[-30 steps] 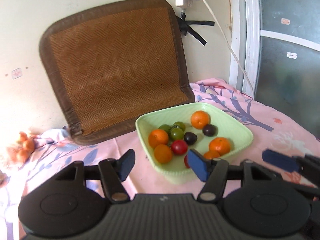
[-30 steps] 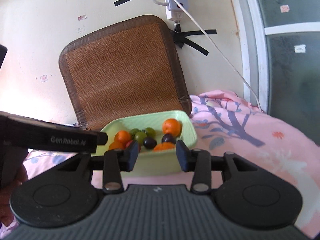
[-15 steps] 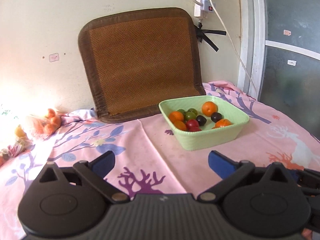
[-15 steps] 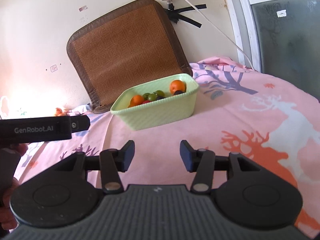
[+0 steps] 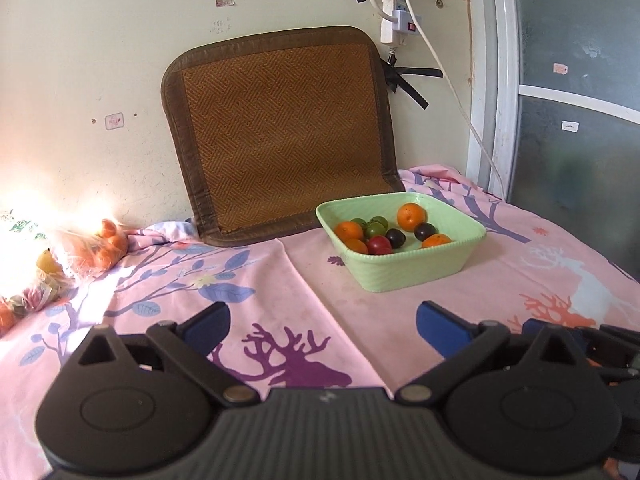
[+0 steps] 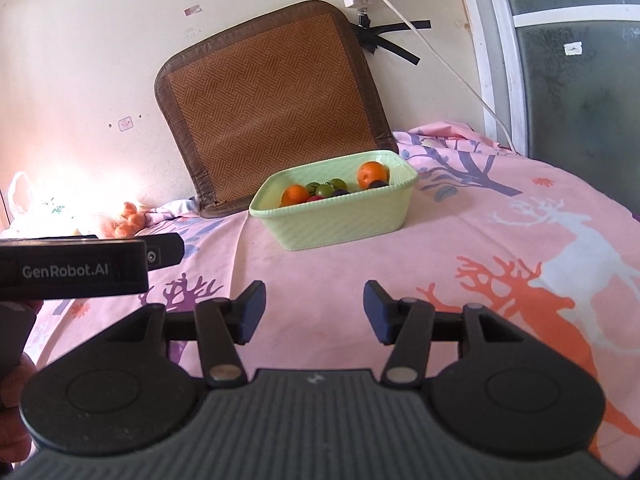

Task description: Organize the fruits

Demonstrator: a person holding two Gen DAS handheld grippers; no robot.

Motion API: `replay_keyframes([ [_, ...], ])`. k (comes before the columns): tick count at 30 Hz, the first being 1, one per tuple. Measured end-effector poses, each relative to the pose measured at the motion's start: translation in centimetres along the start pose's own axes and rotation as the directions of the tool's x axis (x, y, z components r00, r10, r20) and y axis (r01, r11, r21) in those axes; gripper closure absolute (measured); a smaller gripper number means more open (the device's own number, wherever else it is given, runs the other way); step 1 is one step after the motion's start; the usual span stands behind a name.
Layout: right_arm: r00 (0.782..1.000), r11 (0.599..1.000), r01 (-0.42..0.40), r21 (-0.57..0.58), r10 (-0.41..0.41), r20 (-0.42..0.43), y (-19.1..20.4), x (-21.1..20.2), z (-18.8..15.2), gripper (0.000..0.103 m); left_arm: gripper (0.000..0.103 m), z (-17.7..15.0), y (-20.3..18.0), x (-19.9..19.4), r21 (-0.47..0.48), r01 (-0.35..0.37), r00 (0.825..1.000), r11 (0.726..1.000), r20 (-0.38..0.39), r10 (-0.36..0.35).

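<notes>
Far left, bagged oranges (image 5: 100, 250) against the wall. Left gripper (image 5: 323, 326) spread wide and empty; right gripper (image 6: 315, 310), jaws just opening, empty too, both well short of the green basket (image 5: 416, 268) holding oranges, plums and green fruit. Apparently between picks; next calls for reaching another fruit.

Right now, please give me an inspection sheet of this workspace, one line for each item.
Surface: pink printed sheet, bare near the claws.
Job's things: green tray holds oranges, green, dark and red fruits.
Clutter: bag of fruit at far left; woven mat leaning on the wall.
Claws: left claw wide open, empty; right claw open, just opening, empty.
Cables: power strip, white cord on wall.
Surroundings: frosted door at right.
</notes>
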State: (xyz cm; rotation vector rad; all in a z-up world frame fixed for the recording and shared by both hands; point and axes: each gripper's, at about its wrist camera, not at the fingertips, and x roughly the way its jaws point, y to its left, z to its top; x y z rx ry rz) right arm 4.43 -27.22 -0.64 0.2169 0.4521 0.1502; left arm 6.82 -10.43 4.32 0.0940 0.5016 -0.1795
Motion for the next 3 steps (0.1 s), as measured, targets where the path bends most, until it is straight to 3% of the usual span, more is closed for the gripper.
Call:
replay_keyframes([
  [3,1.0,1.0,0.002,0.0,-0.002,0.005,0.05,-0.17,0.02,0.043,0.0,0.13,-0.06,-0.07,0.0,0.006,1.0,1.0,0.0,-0.006],
])
